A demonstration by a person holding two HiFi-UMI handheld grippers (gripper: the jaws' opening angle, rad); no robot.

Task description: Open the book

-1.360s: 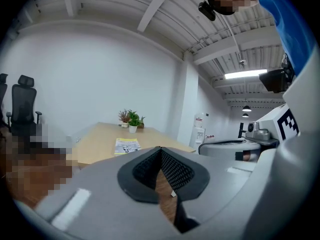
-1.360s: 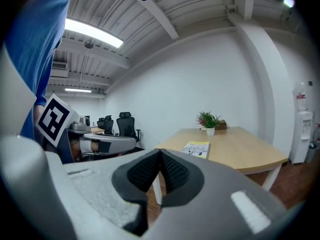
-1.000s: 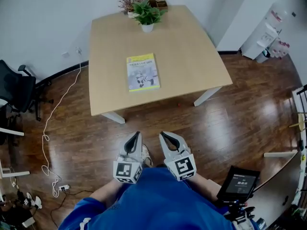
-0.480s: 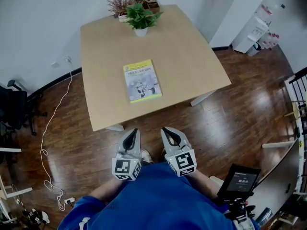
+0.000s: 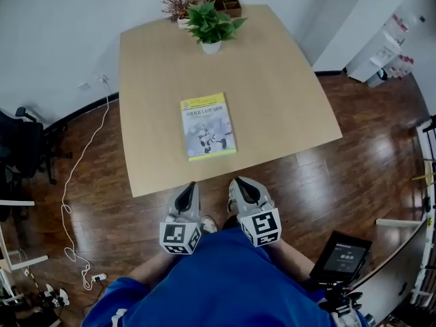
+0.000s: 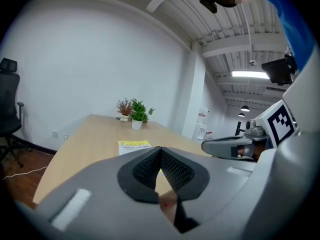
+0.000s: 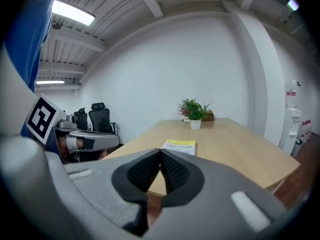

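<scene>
A closed book [image 5: 208,125] with a yellow and white cover lies flat on the wooden table [image 5: 286,101], near its front edge. It shows again beyond the jaws as the book [image 6: 134,145] in the left gripper view and the book [image 7: 178,146] in the right gripper view. My left gripper [image 5: 191,185] and right gripper [image 5: 236,182] hang side by side over the floor, just short of the table's front edge. Both are shut, jaw tips meeting, with nothing between them. Both point toward the book.
A potted green plant [image 5: 211,26], a dried plant [image 5: 178,2] and a small box stand at the table's far end. A black office chair [image 5: 24,145] and a white cable [image 5: 75,176] are at the left. A tripod with a screen [image 5: 343,257] stands at the lower right.
The table and book have come closer in the head view. Both grippers have advanced together to the table's front edge, still shut.
</scene>
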